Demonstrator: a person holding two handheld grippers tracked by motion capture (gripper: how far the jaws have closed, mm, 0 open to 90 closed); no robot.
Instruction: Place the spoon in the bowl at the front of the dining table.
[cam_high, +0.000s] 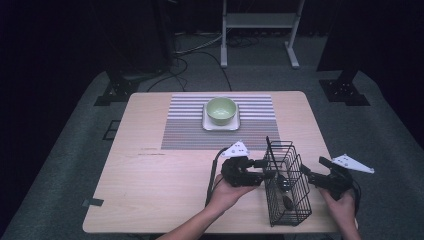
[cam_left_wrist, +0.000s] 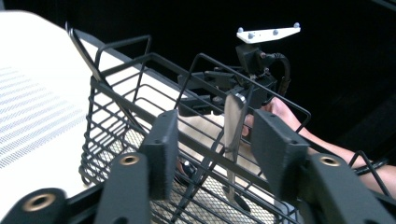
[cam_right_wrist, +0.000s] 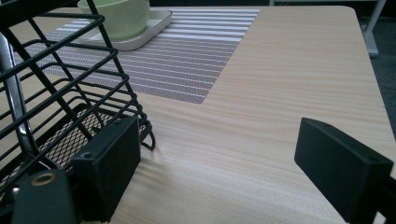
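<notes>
Pale wood-grain table (cam_high: 150, 190) stands on grey carpet in a dark room, seen from above. A striped grey and white placemat (cam_high: 190, 130) lies across its far middle. On the mat sits a square white tray (cam_high: 220, 124), and a light green bowl (cam_high: 221, 110) stands upright on that tray.

Near the front right of the table stands a black wire basket (cam_high: 287, 192), tall and narrow, with a mesh floor. A dark thin rod (cam_high: 268, 145) leans up out of its far left corner. Inside, a metal utensil handle (cam_left_wrist: 232, 126) stands tilted against the wires; which utensil it is cannot be told.

A person's forearms come in from the bottom edge. The left hand (cam_high: 226, 194) holds the left gripper (cam_high: 267, 175) at the basket's left side. In the left gripper view its two black jaws stand apart at the basket's rim, with wires and the metal handle showing between them; whether they touch the wire cannot be told.

The right hand (cam_high: 342, 210) holds the right gripper (cam_high: 305, 172) just beside the basket's right side. In the right gripper view its jaws are wide apart over bare wood, the one at that view's left close against the basket's base, gripping nothing.
</notes>
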